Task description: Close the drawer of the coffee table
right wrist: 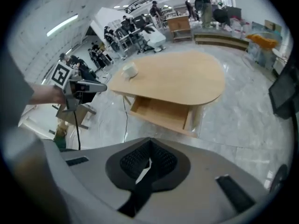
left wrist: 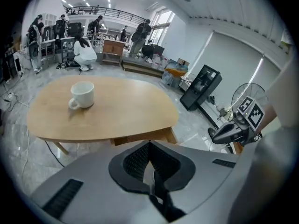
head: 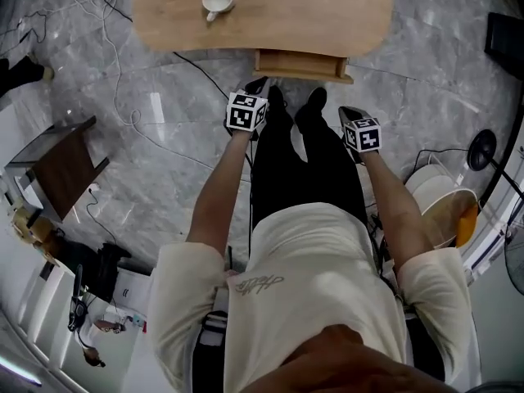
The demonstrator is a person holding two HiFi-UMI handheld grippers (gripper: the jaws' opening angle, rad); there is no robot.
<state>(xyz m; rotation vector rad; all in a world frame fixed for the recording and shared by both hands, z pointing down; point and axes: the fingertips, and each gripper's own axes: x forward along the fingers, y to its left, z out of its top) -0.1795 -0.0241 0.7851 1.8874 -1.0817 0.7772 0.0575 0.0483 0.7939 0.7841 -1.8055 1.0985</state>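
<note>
Head view: drawer (head: pixel 303 64) open; left gripper (left wrist: pixel 148 148) and right gripper (right wrist: pixel 149 158), fingers closed, empty; an off-centre push may jam it.

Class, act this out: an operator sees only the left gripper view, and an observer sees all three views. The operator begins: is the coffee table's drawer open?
Observer: Yes. The right gripper view shows the drawer pulled out from under the tabletop.
Operator: Anything in it?
Observer: The part that shows looks empty.
Operator: Is the right gripper holding anything?
Observer: No, its jaws are together on nothing.
</note>
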